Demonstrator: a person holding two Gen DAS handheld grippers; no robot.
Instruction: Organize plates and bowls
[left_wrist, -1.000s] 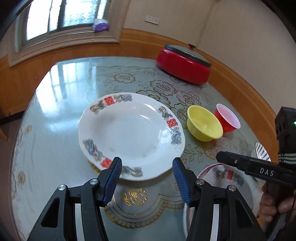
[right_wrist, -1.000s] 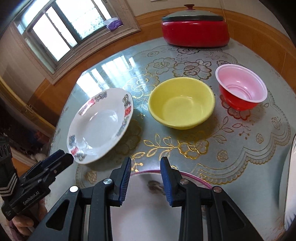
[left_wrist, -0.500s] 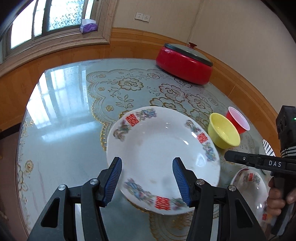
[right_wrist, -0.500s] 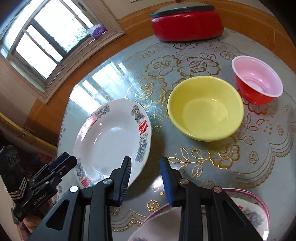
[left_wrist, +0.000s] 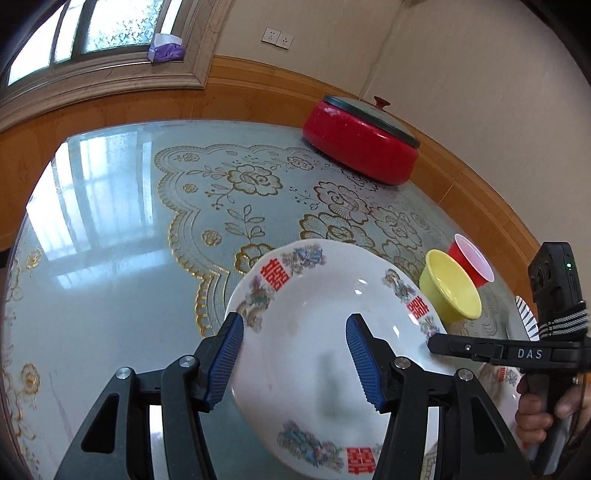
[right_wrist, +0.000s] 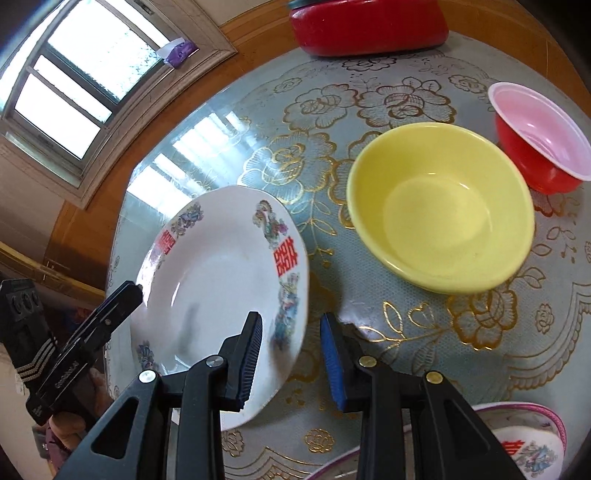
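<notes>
Plate (left_wrist: 306, 354) tilted, face toward left fingers (left_wrist: 225, 354), both pairs wide apart.

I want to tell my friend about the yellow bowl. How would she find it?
Start at the big red pot at the far edge of the table. Nearer than it, two bowls sit side by side. The yellow bowl is the wide one, plain yellow inside and out; the red bowl next to it is smaller, with a pale inside.
</notes>
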